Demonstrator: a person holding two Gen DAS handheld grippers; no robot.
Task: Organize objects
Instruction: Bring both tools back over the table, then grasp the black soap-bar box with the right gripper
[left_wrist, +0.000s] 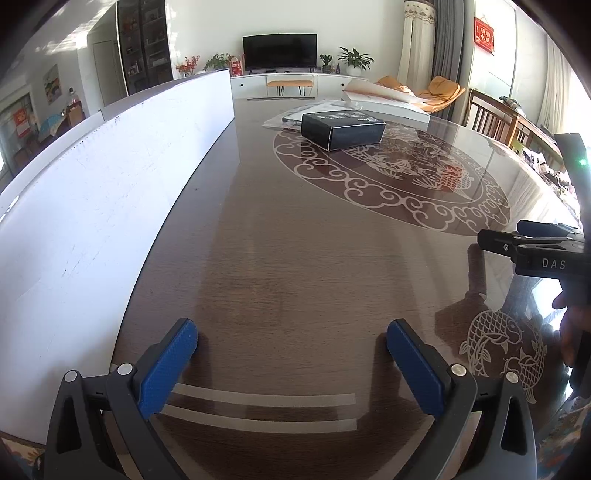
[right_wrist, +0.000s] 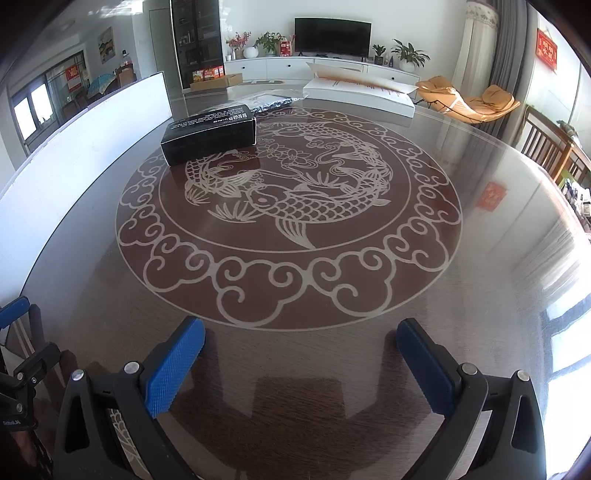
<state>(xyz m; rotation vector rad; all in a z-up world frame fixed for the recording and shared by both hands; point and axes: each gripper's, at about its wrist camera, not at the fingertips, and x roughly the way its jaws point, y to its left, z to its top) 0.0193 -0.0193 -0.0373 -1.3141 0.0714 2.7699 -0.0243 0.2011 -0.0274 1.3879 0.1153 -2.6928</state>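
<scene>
A black rectangular box (left_wrist: 343, 130) with white print lies flat on the far half of the dark glass-topped table (left_wrist: 295, 258); it also shows in the right wrist view (right_wrist: 210, 133), on the edge of the fish medallion. Behind it lies a clear plastic bag (left_wrist: 295, 116) (right_wrist: 271, 100) with something dark inside. My left gripper (left_wrist: 291, 332) is open and empty, low over the near table. My right gripper (right_wrist: 301, 332) is open and empty too, well short of the box. Its black body shows at the right edge of the left wrist view (left_wrist: 535, 251).
A tall white board (left_wrist: 110, 184) (right_wrist: 74, 147) stands along the table's left side. A long flat white carton (left_wrist: 384, 101) (right_wrist: 358, 94) lies at the far edge. Wooden chairs (right_wrist: 554, 147) stand to the right. A TV and plants are beyond.
</scene>
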